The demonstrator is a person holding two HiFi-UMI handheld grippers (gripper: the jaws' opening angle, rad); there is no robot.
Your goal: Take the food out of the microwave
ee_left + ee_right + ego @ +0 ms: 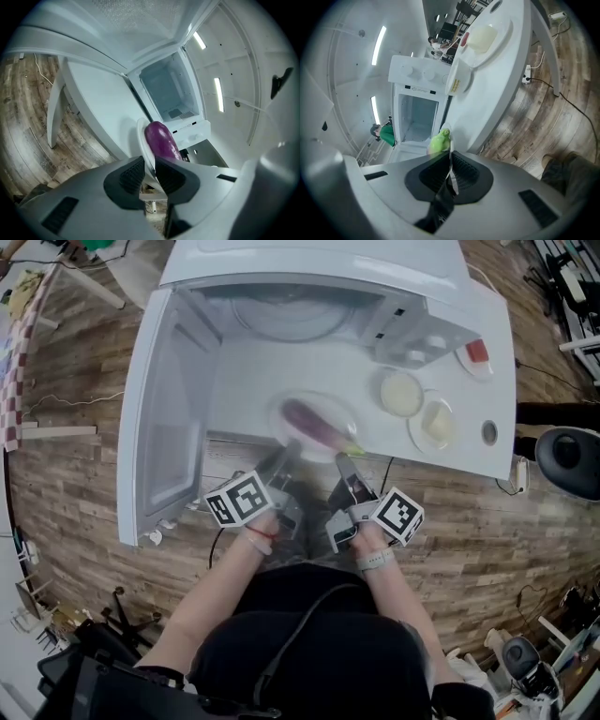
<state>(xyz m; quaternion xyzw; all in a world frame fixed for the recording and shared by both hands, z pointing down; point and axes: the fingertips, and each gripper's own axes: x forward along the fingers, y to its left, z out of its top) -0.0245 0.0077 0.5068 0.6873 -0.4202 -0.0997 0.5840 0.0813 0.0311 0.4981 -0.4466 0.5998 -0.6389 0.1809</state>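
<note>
Plate (283, 407) w/ the eggplant (314, 423) sits just in front of the microwave (309, 277) mouth, over the near part of the table (246, 390). Can't tell if it rests on the table or hangs just above.

Left gripper (289, 448) is clamped on the plate's rim at approx 7 o'clock, pads pinching the thin edge in the left gripper view (150, 176). Right gripper (345, 460) is clamped on the rim at approx 5 o'clock, by the eggplant's green stem (439, 140), w/ the rim edge-on between its pads (450, 176).

Risks from here:
- Both grips bite only a thin lip. If one hand pulls faster or twists, the rim may slide out of the pads & the plate drops.
- Plate is shallow & the eggplant is round, lying loose. Any tilt, esp. toward 12 o'clock away from the grips, could roll it off.
- Door (169, 409) stands open at 9 o'clock. A swing that way could clip it w/ the left gripper.
- Small dishes at 2–3 o'clock, cream disc (401, 393) & yellow block (436, 423). Setting down that way w/o looking could knock them.
- Table edge is close at 6 o'clock, so a set-down there may leave the plate overhanging.
</note>
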